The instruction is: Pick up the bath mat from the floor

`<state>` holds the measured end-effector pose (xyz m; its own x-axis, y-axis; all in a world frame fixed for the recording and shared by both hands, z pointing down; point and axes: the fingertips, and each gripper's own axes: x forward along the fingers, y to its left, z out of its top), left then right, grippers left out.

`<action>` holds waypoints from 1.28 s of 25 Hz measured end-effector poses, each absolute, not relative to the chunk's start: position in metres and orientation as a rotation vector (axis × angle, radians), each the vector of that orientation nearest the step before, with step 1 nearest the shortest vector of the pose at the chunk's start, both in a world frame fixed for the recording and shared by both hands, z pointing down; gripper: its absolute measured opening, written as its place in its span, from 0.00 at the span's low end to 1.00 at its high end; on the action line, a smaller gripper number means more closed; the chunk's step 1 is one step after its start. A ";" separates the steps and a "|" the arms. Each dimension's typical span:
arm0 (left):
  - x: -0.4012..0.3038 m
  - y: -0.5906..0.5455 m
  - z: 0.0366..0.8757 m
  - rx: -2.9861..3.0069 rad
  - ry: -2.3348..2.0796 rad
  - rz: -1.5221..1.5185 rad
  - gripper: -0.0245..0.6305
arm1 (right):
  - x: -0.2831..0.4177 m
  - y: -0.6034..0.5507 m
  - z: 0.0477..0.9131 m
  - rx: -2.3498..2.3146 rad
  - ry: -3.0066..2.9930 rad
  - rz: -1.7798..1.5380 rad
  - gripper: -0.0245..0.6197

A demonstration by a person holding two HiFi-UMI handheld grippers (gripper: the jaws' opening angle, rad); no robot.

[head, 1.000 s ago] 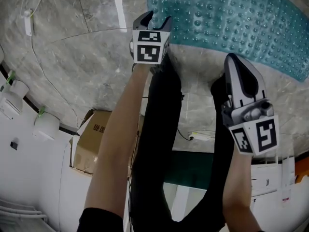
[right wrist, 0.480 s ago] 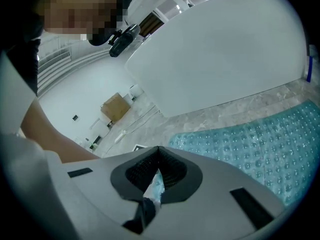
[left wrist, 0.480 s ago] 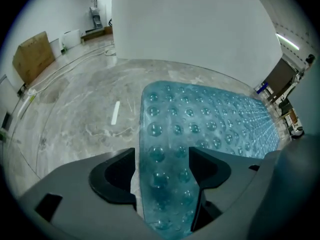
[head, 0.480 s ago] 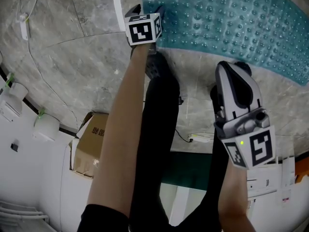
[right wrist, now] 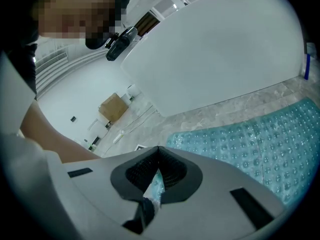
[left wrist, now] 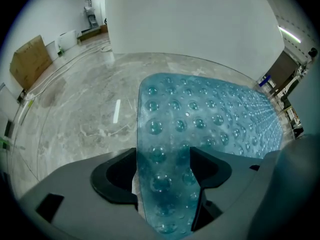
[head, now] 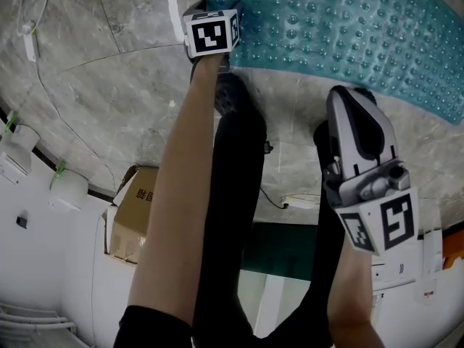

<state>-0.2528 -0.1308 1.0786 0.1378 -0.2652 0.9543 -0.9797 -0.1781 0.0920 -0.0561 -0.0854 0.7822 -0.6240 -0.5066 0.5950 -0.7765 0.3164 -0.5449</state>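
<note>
Teal, bubble-studded bath mat [head: 348,35] lies spread on the marble floor [head: 109,85]; no part of it appears lifted. The left gripper [head: 217,7] is at the mat's near end, its jaws opening towards full spread. The mat's edge passes between them but, by appearance, is not pinched. The right gripper [head: 349,100] hangs short of the mat, its jaws together on nothing. The grasp and the whole lift remain to be done.

Head view looks steeply down; both gripper views sit low, seemingly sharing the bath mat [head: 348,35].
</note>
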 end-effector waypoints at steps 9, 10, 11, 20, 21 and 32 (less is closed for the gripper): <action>-0.246 -0.130 1.075 1.599 -1.211 1.112 0.46 | -0.053 -0.088 0.782 1.157 -2.271 1.203 0.06; -0.244 -0.129 1.074 1.607 -1.200 1.106 0.44 | -0.053 -0.089 0.781 1.159 -2.271 1.202 0.06; -0.241 -0.129 1.073 1.616 -1.189 1.100 0.40 | -0.053 -0.090 0.780 1.161 -2.273 1.203 0.06; -0.222 -0.127 1.062 1.684 -1.165 1.163 0.23 | -0.046 -0.094 0.774 1.166 -2.293 1.173 0.06; -0.220 -0.127 1.058 1.690 -1.161 1.169 0.22 | -0.044 -0.095 0.773 1.171 -2.297 1.164 0.06; -0.182 -0.112 0.984 1.741 -1.099 1.175 0.13 | -0.004 -0.078 0.745 1.189 -2.317 0.957 0.06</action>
<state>-0.1822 -0.1117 0.9835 0.2089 -0.2391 0.9483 -0.9300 -0.3484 0.1170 -0.0042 -0.0781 0.7450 -0.5782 -0.5683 0.5855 -0.8158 0.4149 -0.4029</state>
